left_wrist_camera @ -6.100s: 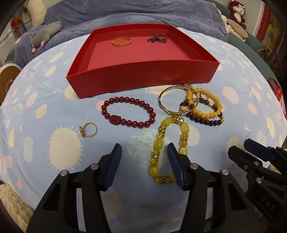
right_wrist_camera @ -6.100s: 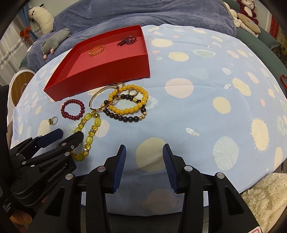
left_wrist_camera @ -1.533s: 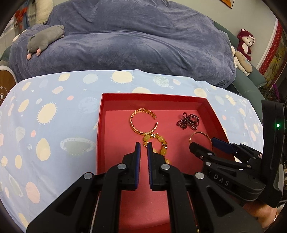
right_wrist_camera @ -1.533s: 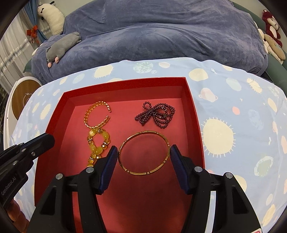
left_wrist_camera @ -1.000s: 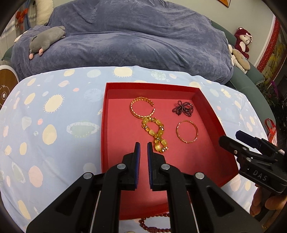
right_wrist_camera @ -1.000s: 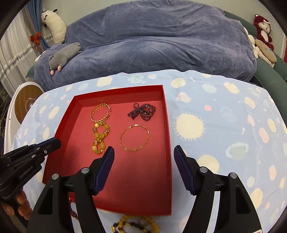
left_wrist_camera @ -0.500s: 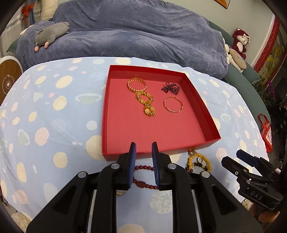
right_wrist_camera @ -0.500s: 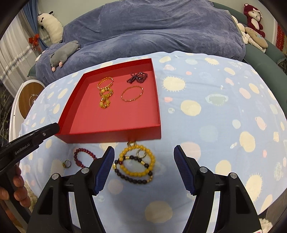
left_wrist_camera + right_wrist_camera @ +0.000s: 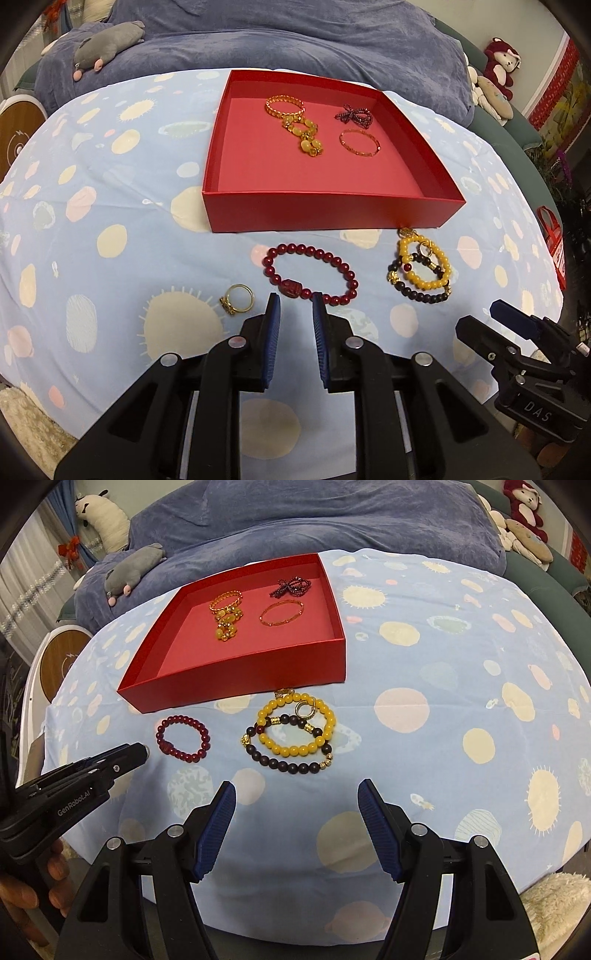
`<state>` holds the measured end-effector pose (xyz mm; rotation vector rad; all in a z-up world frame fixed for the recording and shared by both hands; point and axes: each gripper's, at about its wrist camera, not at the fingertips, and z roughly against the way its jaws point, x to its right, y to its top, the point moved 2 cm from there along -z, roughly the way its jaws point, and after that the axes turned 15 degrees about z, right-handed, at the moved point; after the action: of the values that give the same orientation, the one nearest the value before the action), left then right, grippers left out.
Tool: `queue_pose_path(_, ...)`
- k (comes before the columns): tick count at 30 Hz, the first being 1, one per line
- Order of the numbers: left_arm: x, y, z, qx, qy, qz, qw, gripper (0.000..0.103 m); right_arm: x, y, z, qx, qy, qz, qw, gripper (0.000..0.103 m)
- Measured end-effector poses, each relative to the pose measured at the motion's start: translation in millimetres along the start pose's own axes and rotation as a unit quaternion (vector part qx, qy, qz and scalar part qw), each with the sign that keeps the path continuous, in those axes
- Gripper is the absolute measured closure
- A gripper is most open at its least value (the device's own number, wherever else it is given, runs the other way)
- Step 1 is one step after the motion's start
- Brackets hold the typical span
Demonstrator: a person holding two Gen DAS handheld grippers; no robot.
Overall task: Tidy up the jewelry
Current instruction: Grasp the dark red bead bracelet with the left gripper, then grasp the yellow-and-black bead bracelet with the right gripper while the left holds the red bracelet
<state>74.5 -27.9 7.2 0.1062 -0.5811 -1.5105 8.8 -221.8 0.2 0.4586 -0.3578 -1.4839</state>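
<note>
Red bead bracelet (image 9: 309, 274) lies just beyond the left gripper's (image 9: 294, 308) fingers (image 9: 272, 317).

both grippers angle steeply down, side by side. the left gripper (image 9: 294, 302) shows a narrow gap between its empty jaws; the right gripper (image 9: 296, 789) gapes wide, holding nothing.

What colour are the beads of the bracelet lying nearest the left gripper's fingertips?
Dark red beads on the bracelet, with one larger carved red bead; clearest in the left wrist view.

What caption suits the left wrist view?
Left tool open above dark red bead bracelet, gold ring beside it, red tray beyond.
</note>
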Motion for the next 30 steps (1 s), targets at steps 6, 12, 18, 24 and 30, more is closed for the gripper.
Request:
queue_pose_path(6,6,3,-15,-0.001,-0.001,0.005,1.0,0.086,2,-2,-3,-0.002,0.002,-0.006,1.0,0.037)
queue_pose_path(12,12,8,-34,0.007,0.011,0.006,0.9999,0.087,8,-3,-6,-0.005,0.0,-0.014,1.0,0.037)
queue_pose_path(18,17,9,-42,0.003,0.013,-0.004,0.9999,0.099,14,3,-11,-0.004,0.0,-0.018,1.0,0.037)
queue_pose_path(24,18,2,-41,0.008,0.01,-0.018,0.9997,0.103,17,9,-19,-0.005,-0.001,-0.018,1.0,0.037)
queue_pose_path(30,14,2,-35,0.013,0.0,-0.017,0.9998,0.103,20,13,-21,-0.003,-0.001,-0.023,1.0,0.037)
